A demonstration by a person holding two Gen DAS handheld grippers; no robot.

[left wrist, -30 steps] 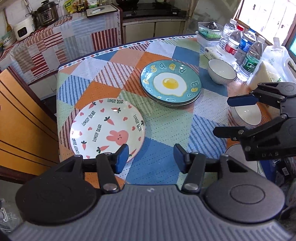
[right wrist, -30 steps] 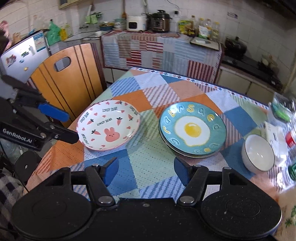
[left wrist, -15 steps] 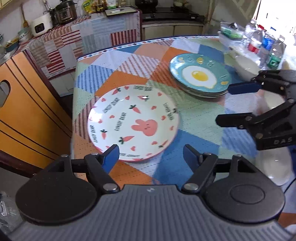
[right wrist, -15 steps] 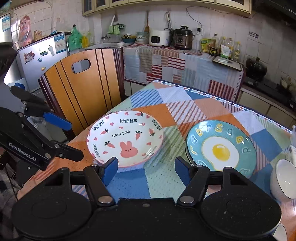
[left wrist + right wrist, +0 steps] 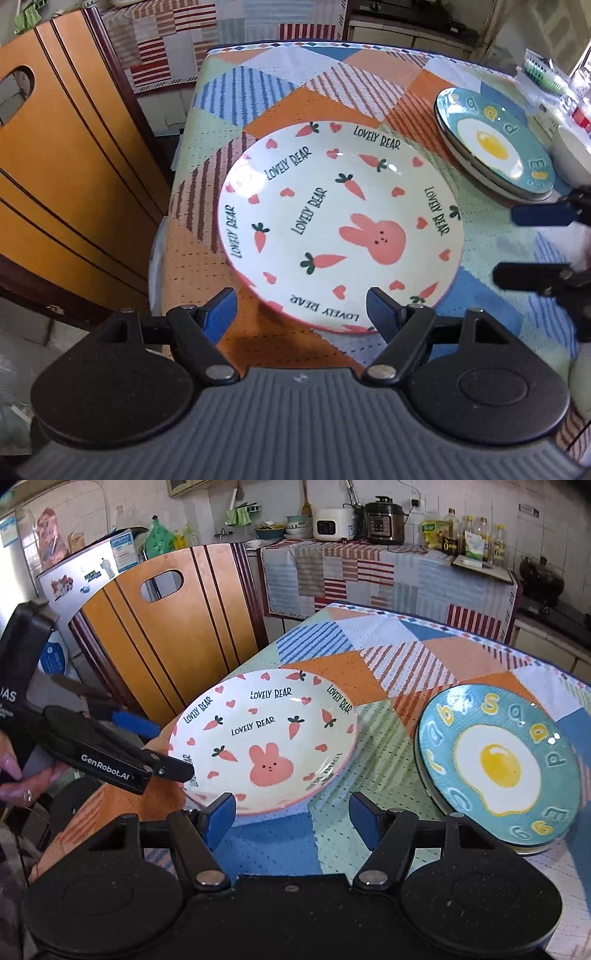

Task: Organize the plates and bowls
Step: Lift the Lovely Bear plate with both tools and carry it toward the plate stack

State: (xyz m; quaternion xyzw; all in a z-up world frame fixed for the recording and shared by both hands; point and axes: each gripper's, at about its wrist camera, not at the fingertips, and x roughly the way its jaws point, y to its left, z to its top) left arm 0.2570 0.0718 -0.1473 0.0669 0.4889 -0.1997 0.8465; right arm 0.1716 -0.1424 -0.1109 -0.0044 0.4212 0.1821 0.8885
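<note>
A wooden chair (image 5: 162, 635) stands at the bench's (image 5: 280, 99) left edge. The left gripper (image 5: 300, 310), jaws spread after widening, hangs at the near rim of the rabbit plate (image 5: 340, 225), apparently not touching it. The right gripper (image 5: 291, 818), also spread and empty, sits just beside that plate's right side. Farther right lies the fried-egg plate stack (image 5: 498, 768), then a white bowl (image 5: 570, 157).

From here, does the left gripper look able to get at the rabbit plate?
Probably yes. The left gripper is open right at the rabbit plate's near rim, with only bare tablecloth between them.
</note>
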